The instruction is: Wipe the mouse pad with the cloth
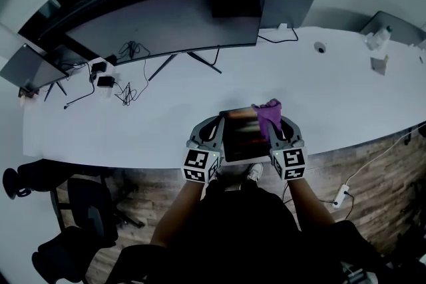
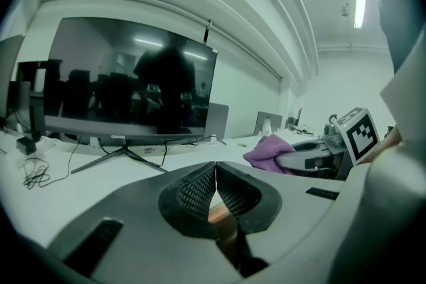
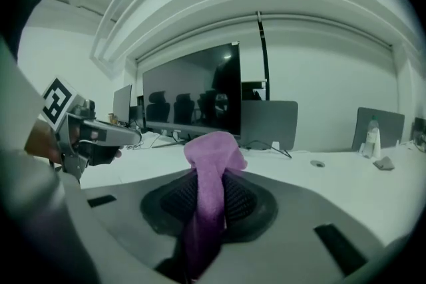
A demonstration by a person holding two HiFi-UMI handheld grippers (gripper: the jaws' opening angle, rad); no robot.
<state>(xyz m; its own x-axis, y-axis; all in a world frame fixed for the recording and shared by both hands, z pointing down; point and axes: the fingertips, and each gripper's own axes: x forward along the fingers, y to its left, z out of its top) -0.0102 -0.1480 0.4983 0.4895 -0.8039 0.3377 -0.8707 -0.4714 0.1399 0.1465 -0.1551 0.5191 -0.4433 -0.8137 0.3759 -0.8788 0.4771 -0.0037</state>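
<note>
Over white desk (image 1: 333,90), left gripper (image 2: 214,191) jaws pinch mouse pad (image 1: 243,136); right gripper (image 3: 210,199) clamps cloth (image 3: 210,156)

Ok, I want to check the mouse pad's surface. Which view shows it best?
The head view: it shows the whole top of the mouse pad between the left gripper and the right gripper. The left gripper view shows only a thin edge between its fingers; the right gripper view shows the purple cloth, not the mouse pad.

desk (image 1: 166,120): white, curved | back edge: wide monitor (image 1: 166,20) on splayed legs, grey laptop (image 1: 287,8) beside it | left end: open laptop (image 1: 30,66), black adapters (image 1: 104,81), tangled cables (image 1: 126,93) | right end: bottle (image 1: 378,38), second grey laptop (image 1: 397,24), small box (image 1: 379,64)
</note>
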